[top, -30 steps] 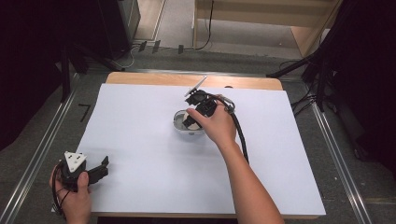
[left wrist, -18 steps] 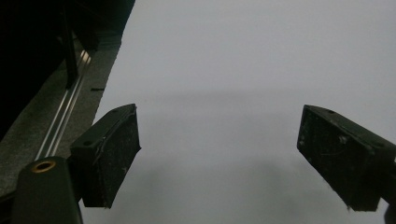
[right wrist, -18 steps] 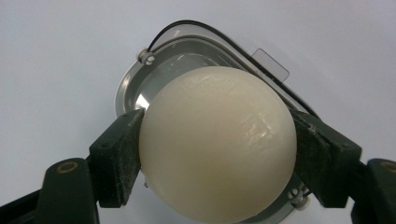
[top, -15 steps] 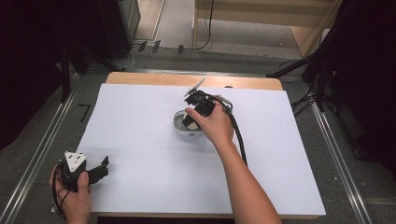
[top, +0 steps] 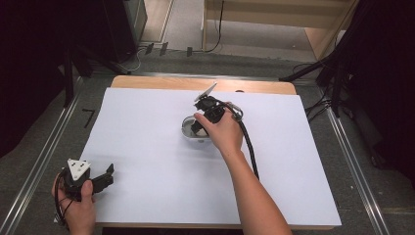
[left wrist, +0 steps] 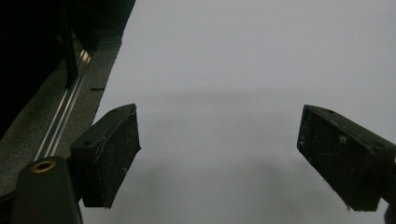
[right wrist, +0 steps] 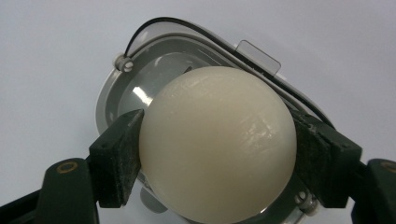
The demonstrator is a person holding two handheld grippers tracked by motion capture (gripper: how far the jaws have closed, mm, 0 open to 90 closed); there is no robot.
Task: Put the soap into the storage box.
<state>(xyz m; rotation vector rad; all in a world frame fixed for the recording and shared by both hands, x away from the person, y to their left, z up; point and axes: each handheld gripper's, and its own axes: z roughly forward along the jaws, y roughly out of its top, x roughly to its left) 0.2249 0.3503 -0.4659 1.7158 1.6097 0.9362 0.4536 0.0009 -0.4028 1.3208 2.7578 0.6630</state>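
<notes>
Nothing has shifted appreciably since the earlier frames: the right gripper [right wrist: 217,154] remains over the clear container [right wrist: 121,95] just past table centre toward 1 o'clock, jaws closed on the pale ball [right wrist: 217,144], while the left gripper [left wrist: 219,158] stays parked at 7 o'clock, jaws wide apart and holding nothing. Judged from this, the ball is grasped directly above the container; whether it is going in or coming out cannot be told. White table sheet [top: 147,147]; dark room beyond, cables on the floor [top: 166,49].
</notes>
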